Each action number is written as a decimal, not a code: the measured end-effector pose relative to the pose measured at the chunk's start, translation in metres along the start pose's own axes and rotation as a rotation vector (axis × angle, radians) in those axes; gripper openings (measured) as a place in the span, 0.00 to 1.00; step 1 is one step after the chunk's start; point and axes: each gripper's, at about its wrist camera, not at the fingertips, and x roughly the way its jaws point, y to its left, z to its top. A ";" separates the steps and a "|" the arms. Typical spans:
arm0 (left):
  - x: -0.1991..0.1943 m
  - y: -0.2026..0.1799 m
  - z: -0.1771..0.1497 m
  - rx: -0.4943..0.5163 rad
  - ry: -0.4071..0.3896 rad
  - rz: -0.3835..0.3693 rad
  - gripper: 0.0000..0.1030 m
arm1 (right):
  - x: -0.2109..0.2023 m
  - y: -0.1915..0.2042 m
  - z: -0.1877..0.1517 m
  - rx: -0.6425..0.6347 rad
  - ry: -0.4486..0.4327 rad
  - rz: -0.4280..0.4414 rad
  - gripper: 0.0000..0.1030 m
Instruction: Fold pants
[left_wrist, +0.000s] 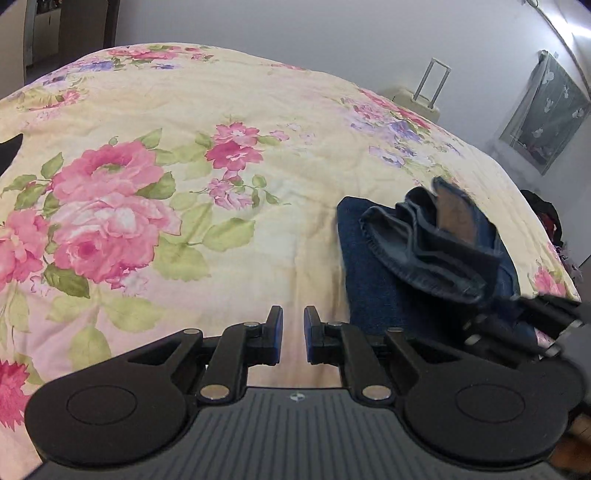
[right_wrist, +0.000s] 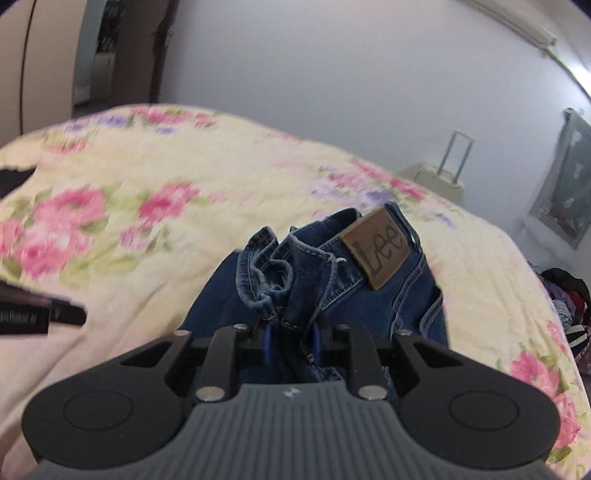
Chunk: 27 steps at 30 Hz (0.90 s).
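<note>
Blue jeans (left_wrist: 380, 280) lie bunched on the right part of a floral quilt (left_wrist: 177, 110). My right gripper (right_wrist: 291, 330) is shut on a gathered wad of the jeans (right_wrist: 388, 299) near the waistband and lifts it off the bed; a brown "Lee" patch (right_wrist: 376, 251) faces up. In the left wrist view the right gripper (left_wrist: 495, 299) reaches in from the right edge with the folded denim in it. My left gripper (left_wrist: 293, 314) hovers over bare quilt just left of the jeans, jaws slightly apart with nothing between them.
A cream suitcase (left_wrist: 417, 99) with a raised handle stands past the bed's far edge by the white wall. A pile of dark clothes (right_wrist: 569, 302) sits at the right of the bed. A dark item (left_wrist: 9, 151) pokes in at the left edge.
</note>
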 end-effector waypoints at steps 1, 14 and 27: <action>0.003 0.000 -0.001 0.001 0.001 -0.010 0.12 | 0.011 0.014 -0.008 -0.028 0.044 0.018 0.15; 0.009 0.002 0.008 -0.033 0.016 -0.194 0.27 | 0.031 0.035 -0.053 -0.289 0.138 0.144 0.36; 0.062 -0.055 0.043 0.075 0.028 -0.286 0.53 | -0.018 -0.101 -0.048 0.198 0.039 0.285 0.52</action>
